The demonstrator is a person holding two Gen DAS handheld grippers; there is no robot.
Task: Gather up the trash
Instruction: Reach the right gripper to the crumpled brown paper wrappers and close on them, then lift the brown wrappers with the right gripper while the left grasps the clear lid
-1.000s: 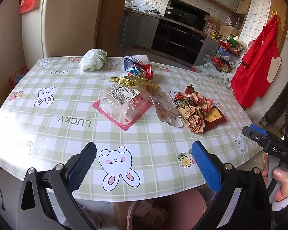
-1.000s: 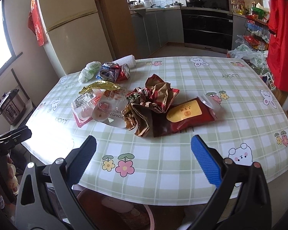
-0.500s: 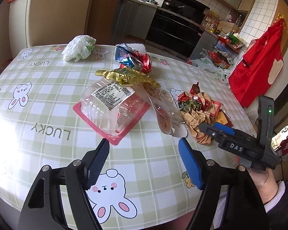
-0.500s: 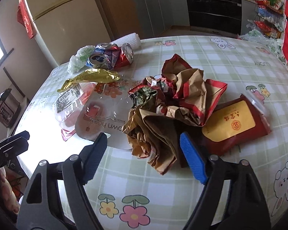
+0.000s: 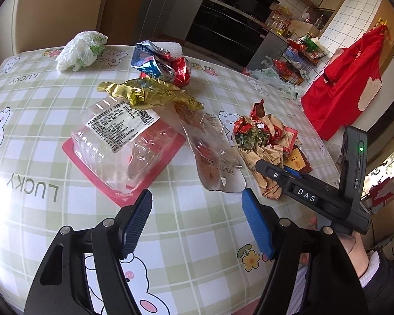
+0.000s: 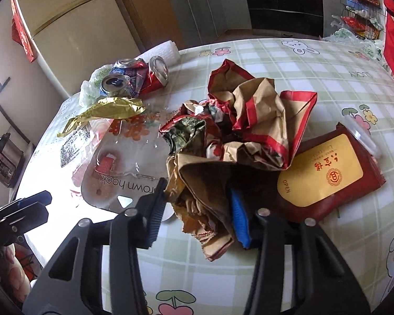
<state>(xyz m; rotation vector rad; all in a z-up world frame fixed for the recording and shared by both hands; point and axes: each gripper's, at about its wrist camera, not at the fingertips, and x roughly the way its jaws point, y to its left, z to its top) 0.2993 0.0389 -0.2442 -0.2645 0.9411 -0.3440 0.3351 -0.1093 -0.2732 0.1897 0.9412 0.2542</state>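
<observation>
A: Right tool (image 6: pixel 197 211)?
B: Low over the tabletop (image 6: pixel 315 60), jaws narrowed around the near end of the crumpled brown paper (image 6: pixel 210 181). Paper fills the gap; can't tell if the pads actually pinch it.
A: Left tool (image 5: pixel 197 223)?
B: Wide apart, holding nothing, hovering over the checked cloth just short of the clear plastic tray (image 5: pixel 123 144) on its red card.
A: Other trash?
B: Clear printed bag (image 5: pixel 212 152) lies between the tray and the paper wad. Gold foil wrapper (image 5: pixel 149 94) rests on the tray's far edge. Crushed cans (image 5: pixel 162 63) behind it, white plastic bag (image 5: pixel 78 51) at the far left corner. Dark red packet (image 6: pixel 325 178) with a gold label sits touching the paper's right side.
A: Tools close together?
B: Near; the right one shows at the left view's right edge, over the paper.
</observation>
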